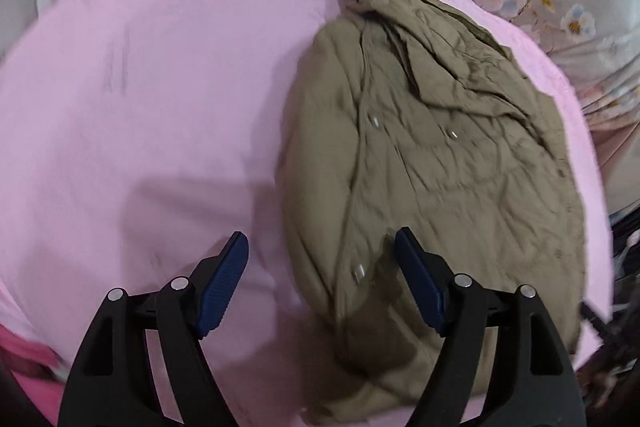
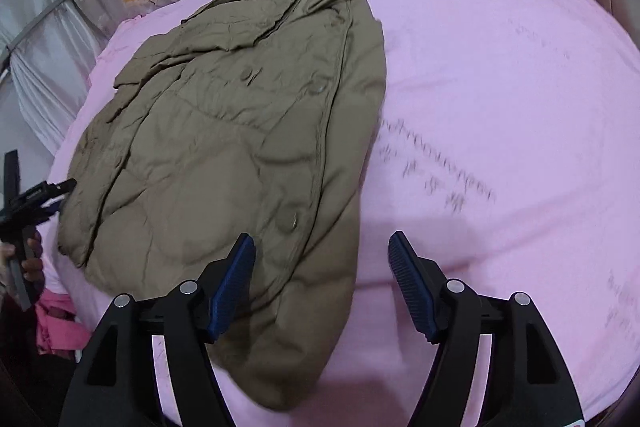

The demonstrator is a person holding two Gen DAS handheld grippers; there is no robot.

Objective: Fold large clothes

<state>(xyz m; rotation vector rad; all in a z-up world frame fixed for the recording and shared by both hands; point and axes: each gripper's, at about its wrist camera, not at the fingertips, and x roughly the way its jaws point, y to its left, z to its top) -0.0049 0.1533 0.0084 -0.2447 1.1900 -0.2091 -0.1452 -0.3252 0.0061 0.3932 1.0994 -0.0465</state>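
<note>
the olive-khaki quilted jacket with metal snaps lies folded lengthwise on the pink fleece blanket. the left gripper hovers spread wide over its near edge, holding nothing; the right gripper likewise gapes empty above its hem.
</note>
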